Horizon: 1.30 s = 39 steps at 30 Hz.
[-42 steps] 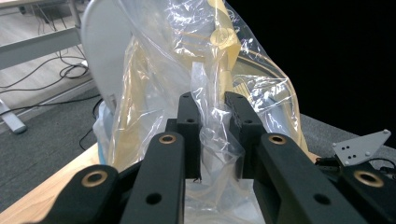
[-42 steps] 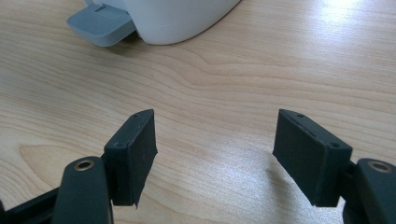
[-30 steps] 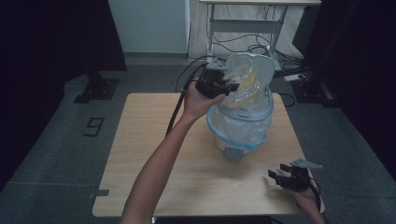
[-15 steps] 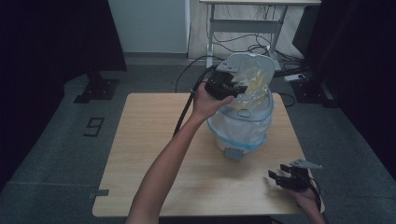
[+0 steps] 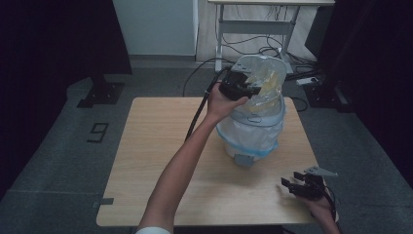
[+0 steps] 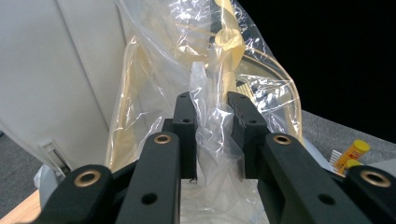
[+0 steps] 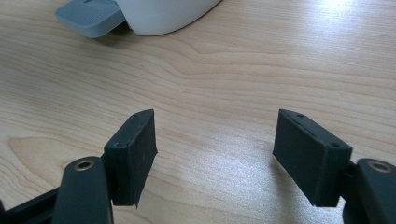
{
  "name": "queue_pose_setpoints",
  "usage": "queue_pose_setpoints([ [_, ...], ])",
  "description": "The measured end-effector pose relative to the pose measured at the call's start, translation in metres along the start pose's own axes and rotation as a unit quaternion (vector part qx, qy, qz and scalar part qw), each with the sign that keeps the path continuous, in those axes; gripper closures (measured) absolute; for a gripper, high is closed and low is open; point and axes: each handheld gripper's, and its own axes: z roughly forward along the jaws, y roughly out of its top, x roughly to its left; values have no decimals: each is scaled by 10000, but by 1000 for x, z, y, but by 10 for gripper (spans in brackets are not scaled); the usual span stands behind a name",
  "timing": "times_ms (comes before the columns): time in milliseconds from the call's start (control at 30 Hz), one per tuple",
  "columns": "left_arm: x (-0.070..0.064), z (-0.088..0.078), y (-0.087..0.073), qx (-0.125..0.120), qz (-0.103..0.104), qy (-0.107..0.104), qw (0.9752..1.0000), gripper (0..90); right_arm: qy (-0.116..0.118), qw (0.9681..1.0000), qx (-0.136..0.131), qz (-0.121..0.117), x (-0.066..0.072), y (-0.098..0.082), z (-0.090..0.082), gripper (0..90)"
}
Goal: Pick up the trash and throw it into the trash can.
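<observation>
Bin liner fitting in progress. Left gripper (image 5: 253, 90), upper centre of the high view, is clenched on a bunched fold of the clear plastic bag (image 6: 212, 135); the left gripper view shows film pinched between both pads, and the jaws have just been easing apart slightly with the film between them. The bag drapes over the small white pedal bin (image 5: 248, 139), which stands right of centre on the wooden table (image 5: 151, 146), its grey pedal (image 5: 242, 159) facing the lower edge of the frame. The raised lid (image 5: 241, 66) sits behind the bag.

Right gripper (image 5: 298, 187), lower right of the high view, is released: jaws wide apart, nothing between them, hovering just over bare tabletop, well apart from the bin.

Judgement on technique: keep the pinch firm enough that the slick film cannot slip, and pull the fold down and outward over the rim, not straight up. The bin looks light; bracing its body with the idle right gripper should stop it tipping or sliding. Risk: tearing the thin film on the rim.
</observation>
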Motion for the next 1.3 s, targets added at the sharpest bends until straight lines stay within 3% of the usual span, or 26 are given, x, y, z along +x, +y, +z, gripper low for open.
queue_pose_setpoints([
  [167, 1, 2, -1, -15, 26, 26, 10000, 729, -7, 10000, 10, -6, 0, -1, 0, 294],
  [233, 2, 3, -3, 1, 45, 174, 9998, 694, -7, 10000, 13, -9, 1, -1, 0, 294],
  [267, 1, 6, -4, 19, 43, 332, 9994, 636, -5, 10000, 13, -8, 1, -1, 0, 294],
  [333, 0, 13, -6, 321, 74, 571, 9978, 348, -4, 10000, 15, -3, 1, -1, 0, 294],
  [400, -2, 14, -9, 314, 195, 695, 9969, 259, 0, 10000, 18, -5, 1, -1, 0, 294],
  [467, -3, 13, -9, 262, 124, 605, 9977, 216, -1, 10000, 18, -8, 1, -1, 0, 294],
  [600, -4, 10, -8, 241, 89, 540, 9982, 207, -6, 10000, 13, -8, 1, -1, 0, 294],
  [900, -3, -15, -12, 22, -213, 150, 9997, 212, -10, 10000, 7, -3, 1, -1, -1, 294],
  [1033, -4, -27, -18, -14, -240, 136, 9996, 213, -7, 10000, -4, -4, 2, -1, -2, 294],
  [1300, -10, -69, -40, -192, -322, 254, 9990, 221, -11, 10000, -15, -17, 3, 0, -2, 293],
])
